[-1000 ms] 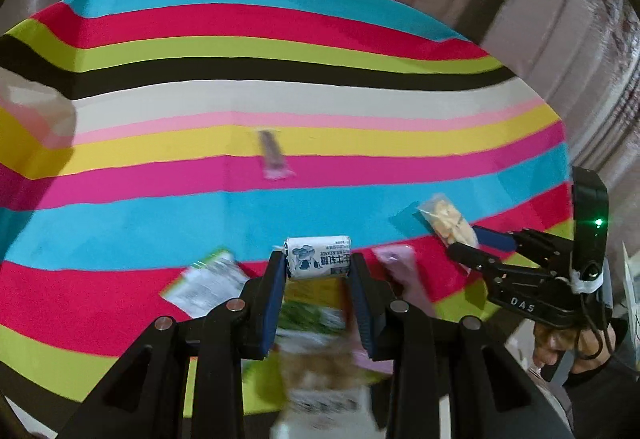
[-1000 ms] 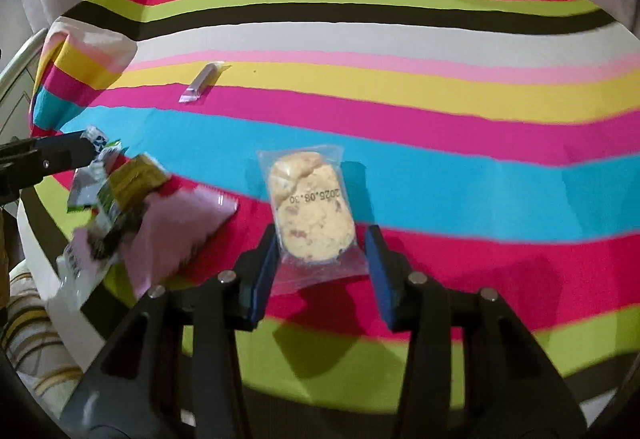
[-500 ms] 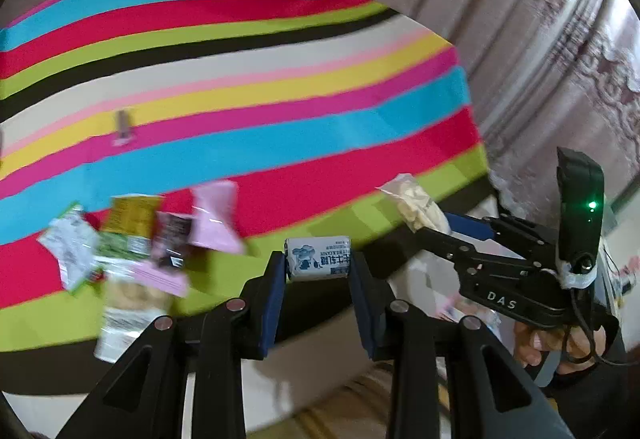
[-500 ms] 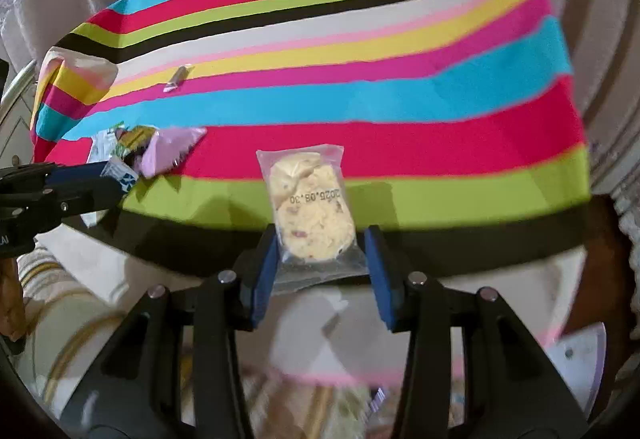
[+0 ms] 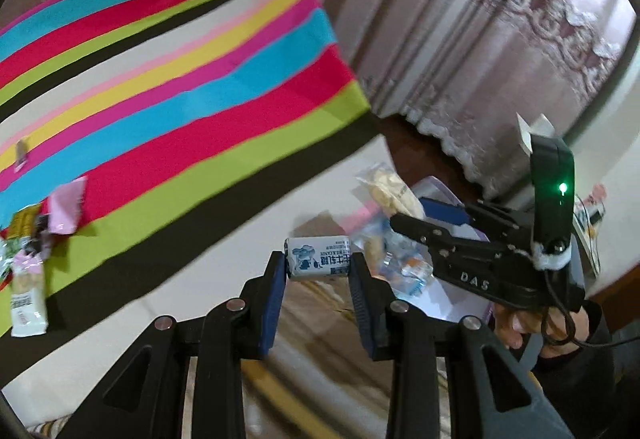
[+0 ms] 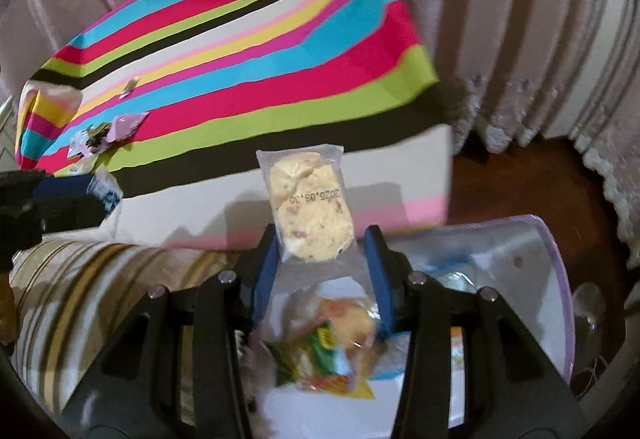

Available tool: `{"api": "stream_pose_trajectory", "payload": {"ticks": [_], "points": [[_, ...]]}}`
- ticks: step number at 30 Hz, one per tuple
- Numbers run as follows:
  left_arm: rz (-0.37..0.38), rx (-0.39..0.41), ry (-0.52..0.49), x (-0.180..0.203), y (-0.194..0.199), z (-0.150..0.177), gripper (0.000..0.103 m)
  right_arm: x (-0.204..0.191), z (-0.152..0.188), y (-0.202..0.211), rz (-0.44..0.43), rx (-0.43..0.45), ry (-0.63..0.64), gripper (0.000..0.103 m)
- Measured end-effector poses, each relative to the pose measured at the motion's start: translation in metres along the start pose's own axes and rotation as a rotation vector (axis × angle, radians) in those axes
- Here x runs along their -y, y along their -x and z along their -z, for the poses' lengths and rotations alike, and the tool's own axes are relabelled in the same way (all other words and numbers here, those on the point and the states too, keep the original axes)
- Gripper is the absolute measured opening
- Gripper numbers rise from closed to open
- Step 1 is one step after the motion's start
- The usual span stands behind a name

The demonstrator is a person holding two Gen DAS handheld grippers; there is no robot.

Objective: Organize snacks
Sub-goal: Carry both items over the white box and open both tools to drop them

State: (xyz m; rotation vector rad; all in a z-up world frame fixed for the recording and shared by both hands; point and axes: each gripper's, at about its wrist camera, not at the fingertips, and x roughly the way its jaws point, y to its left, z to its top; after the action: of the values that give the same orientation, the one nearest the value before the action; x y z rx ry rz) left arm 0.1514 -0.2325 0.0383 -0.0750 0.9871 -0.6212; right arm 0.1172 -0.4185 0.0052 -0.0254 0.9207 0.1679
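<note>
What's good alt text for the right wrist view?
The right gripper holds a clear-wrapped cookie packet between its blue fingers, above a lilac-rimmed bin with mixed snack packets inside. Behind lies a bright striped tablecloth with a few snacks left at its far left, and curtains beyond.

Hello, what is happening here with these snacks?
A person is sorting snacks with a hand-held tool in each hand. The left tool grips a small white-and-blue candy. The right tool grips a clear-wrapped biscuit packet. Both are off the striped tablecloth, near a clear bin that already holds snacks. More wrapped snacks lie on the cloth.
</note>
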Motion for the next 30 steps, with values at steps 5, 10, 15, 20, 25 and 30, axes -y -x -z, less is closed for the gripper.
{"api": "stream_pose_trajectory", "payload": {"ticks": [5, 10, 15, 20, 25, 30], "points": [[0.045, -0.036, -0.060, 0.033, -0.012, 0.001, 0.033, 0.026, 0.010, 0.018, 0.048, 0.019, -0.045, 0.047], [0.121, -0.077, -0.107, 0.060, -0.022, 0.003, 0.033, 0.047, 0.014, 0.032, 0.082, 0.031, -0.081, 0.047], [0.163, -0.124, -0.143, 0.074, -0.033, 0.009, 0.055, 0.059, 0.014, 0.037, 0.111, 0.029, -0.105, 0.060], [0.153, -0.120, -0.108, 0.065, -0.033, 0.008, 0.055, 0.060, 0.011, 0.037, 0.096, 0.033, -0.110, 0.062], [0.117, -0.098, -0.063, 0.052, -0.028, 0.006, 0.055, 0.050, 0.007, 0.035, 0.079, 0.036, -0.091, 0.062], [0.057, -0.050, -0.019, 0.032, -0.019, 0.003, 0.055, 0.041, 0.001, 0.031, 0.061, 0.037, -0.083, 0.062]]}}
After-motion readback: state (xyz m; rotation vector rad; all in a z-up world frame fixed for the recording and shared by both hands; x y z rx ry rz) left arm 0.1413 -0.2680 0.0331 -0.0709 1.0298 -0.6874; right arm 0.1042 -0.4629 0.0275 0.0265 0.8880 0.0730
